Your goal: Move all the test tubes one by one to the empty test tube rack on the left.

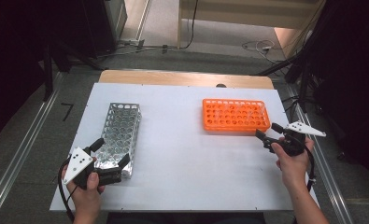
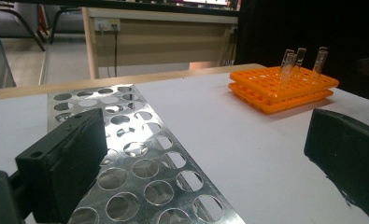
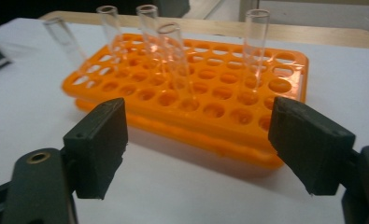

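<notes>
A shiny metal tube rack (image 1: 120,133) with empty round holes lies on the left of the white board. My left gripper (image 1: 110,153) stands open at the rack's near end, one jaw over the rack (image 2: 140,154) and the other well off its edge; the pads of the left gripper (image 2: 205,163) press on nothing. An orange tube rack (image 1: 236,115) sits at the right, with several clear glass tubes (image 3: 173,56) standing in it, some tilted. My right gripper (image 1: 269,132) hovers open just before the near right corner of the orange rack (image 3: 196,93). Nothing lies between the jaws of the right gripper (image 3: 203,149).
The white board (image 1: 182,154) rests on a wooden table whose far edge (image 1: 187,77) shows behind it. Wide bare board lies between the two racks. Cables (image 1: 259,45) and metal rails (image 1: 21,154) run on the floor around the table.
</notes>
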